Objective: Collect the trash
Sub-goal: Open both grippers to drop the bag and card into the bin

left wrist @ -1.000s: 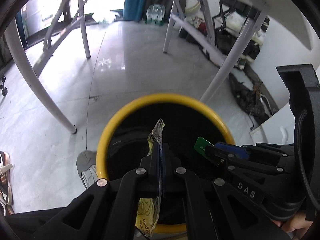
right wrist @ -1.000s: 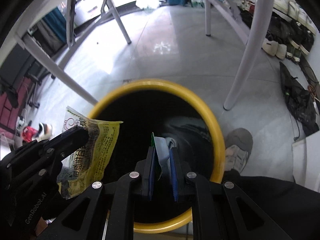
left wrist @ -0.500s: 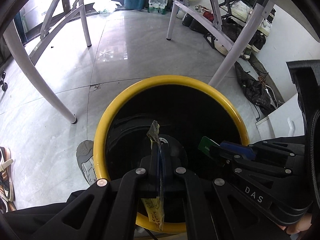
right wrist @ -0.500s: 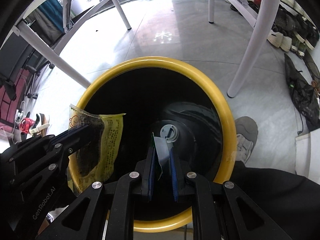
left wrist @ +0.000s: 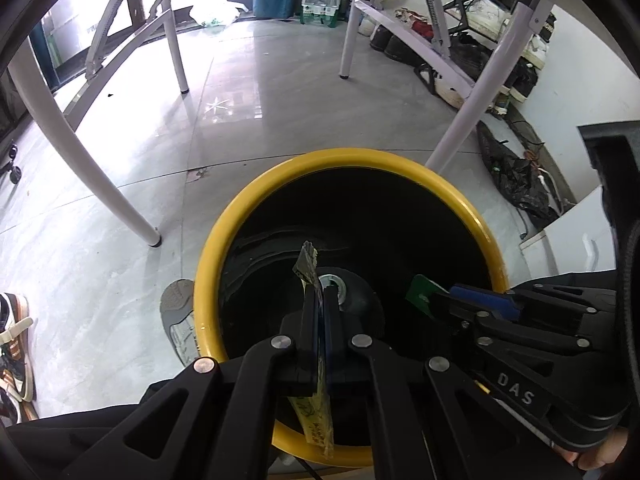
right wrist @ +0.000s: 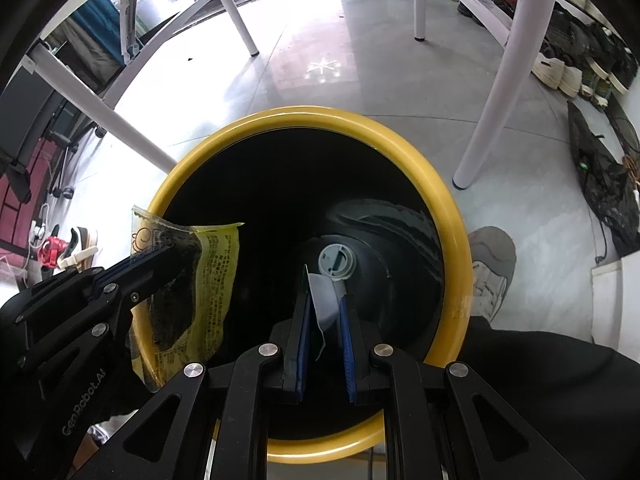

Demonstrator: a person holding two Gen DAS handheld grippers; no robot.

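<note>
Yellow wrapper [left wrist: 316, 420] pinched in left gripper [left wrist: 320, 292]; white scrap [right wrist: 325, 300] pinched in right gripper [right wrist: 325, 300]; bin [right wrist: 448, 208] directly below both jaws; step: drop-off; next: spread jaws

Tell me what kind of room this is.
Probably a lived-in workroom or home: folding tables on white legs over a tiled floor, shoes lined along the wall, bottled water at the back.

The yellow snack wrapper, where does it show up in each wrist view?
Left wrist: yellow snack wrapper edge-on at bottom centre, pinched in the left hand-held gripper.
Right wrist: same wrapper flat-on at left, over the rim.
Shared landmark: yellow-rimmed bin.
</note>
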